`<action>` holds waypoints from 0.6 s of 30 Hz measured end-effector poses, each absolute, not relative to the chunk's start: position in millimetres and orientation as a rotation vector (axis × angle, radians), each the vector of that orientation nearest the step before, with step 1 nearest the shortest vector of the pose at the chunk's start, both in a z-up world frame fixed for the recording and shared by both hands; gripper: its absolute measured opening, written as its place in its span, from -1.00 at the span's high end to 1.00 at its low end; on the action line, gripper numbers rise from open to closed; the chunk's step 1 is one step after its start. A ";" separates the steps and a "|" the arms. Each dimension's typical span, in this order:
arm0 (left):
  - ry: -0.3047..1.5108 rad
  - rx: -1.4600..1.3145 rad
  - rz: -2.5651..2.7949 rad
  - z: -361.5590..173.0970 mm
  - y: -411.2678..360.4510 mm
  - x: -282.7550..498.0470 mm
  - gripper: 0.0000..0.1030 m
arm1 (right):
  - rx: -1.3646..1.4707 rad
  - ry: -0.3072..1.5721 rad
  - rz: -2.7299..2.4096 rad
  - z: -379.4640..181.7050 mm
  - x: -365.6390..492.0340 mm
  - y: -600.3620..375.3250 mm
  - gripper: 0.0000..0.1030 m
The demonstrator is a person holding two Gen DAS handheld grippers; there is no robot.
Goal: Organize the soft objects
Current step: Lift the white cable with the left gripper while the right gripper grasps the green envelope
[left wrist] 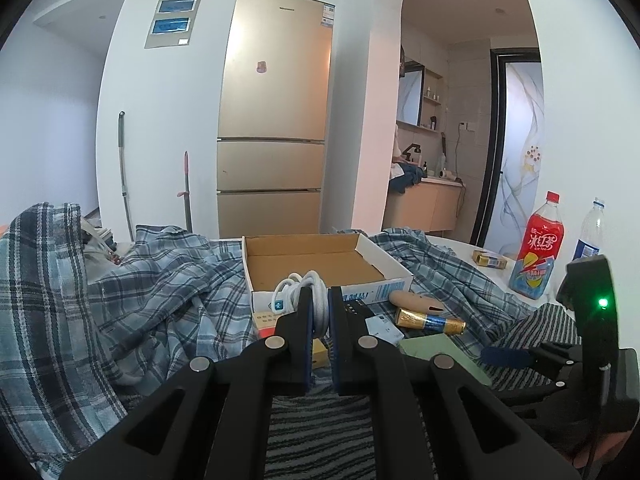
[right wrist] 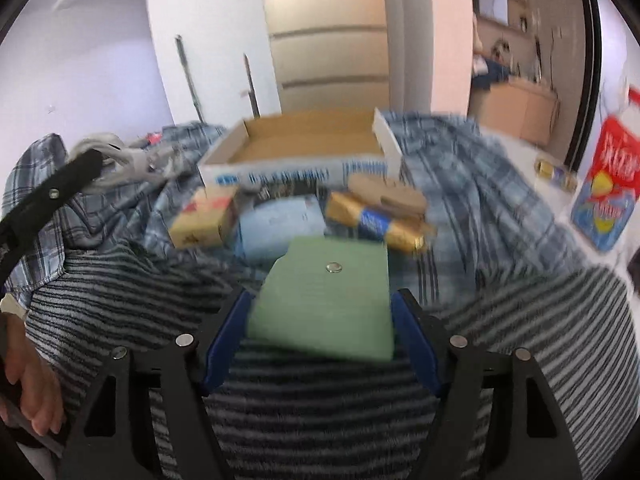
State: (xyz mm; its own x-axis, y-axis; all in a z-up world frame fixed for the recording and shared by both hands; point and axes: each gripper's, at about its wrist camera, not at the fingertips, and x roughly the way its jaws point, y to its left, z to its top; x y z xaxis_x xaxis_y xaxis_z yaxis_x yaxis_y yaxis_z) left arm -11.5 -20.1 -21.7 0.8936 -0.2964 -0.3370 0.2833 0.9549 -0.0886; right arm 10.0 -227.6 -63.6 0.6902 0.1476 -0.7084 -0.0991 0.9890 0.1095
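partly hidden white cable [left wrist: 310, 286] in left hand-held gripper [left wrist: 320, 312], right view blurred

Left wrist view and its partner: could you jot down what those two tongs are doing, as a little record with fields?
Left tongs: shut on white coiled cable
Right tongs: around green pad, contact unclear
Ahead: open cardboard box, empty
Beside box: gold-blue battery
Underneath: plaid cloth, striped towel
Right side: red drink bottle

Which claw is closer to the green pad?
Right. The right gripper has the green pad between its open fingers. The left gripper is off to the pad's left, shut on a white cable.
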 end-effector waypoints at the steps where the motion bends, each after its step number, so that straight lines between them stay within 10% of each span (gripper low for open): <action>1: 0.359 -0.037 -0.300 -22.3 -19.9 -10.6 0.86 | 0.078 0.805 0.125 -66.0 10.3 -230.1 -0.50; 11: 0.422 -0.030 -0.308 -28.0 -24.7 -1.8 0.86 | 0.135 0.878 0.050 -74.7 35.7 -229.9 -0.64; 18: 0.422 -0.031 -0.306 -28.0 -25.2 -1.1 0.86 | 0.131 0.874 0.046 -82.3 37.9 -227.3 -0.36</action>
